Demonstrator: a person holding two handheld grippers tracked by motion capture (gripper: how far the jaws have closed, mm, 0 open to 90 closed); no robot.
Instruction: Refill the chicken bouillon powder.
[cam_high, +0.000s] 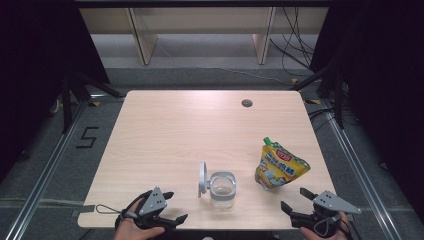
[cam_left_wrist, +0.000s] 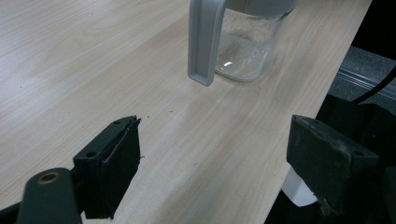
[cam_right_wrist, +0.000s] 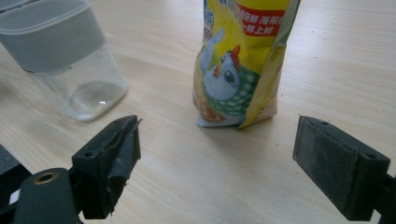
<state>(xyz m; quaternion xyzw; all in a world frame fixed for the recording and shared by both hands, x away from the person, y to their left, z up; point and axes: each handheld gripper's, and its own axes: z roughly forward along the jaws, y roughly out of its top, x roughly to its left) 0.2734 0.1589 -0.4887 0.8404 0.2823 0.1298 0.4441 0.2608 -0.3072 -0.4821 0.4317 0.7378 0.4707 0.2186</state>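
While both grippers were held low at the near edge of the table, nothing had yet been gripped. The left gripper was seen with its jaws spread wide and empty, and the right gripper likewise stood wide open with nothing between its jaws. A clear jar with a grey rim was placed upright near the front of the table, its grey lid swung open and standing on edge at its left side. A yellow pouch with a green spout was stood upright to the right of the jar, apart from it and leaning slightly.

In the left gripper view the jar lay straight ahead of the jaws and a little to the right, with the hanging lid on the nearer side. In the right gripper view the pouch was found directly ahead, centred between the two jaws, its long axis upright, while the jar sat off to the left. The pouch was judged nearer to the right gripper and the jar nearer to the left, so a forward reach by each would probably be called for, the right jaws closing across the pouch's width.
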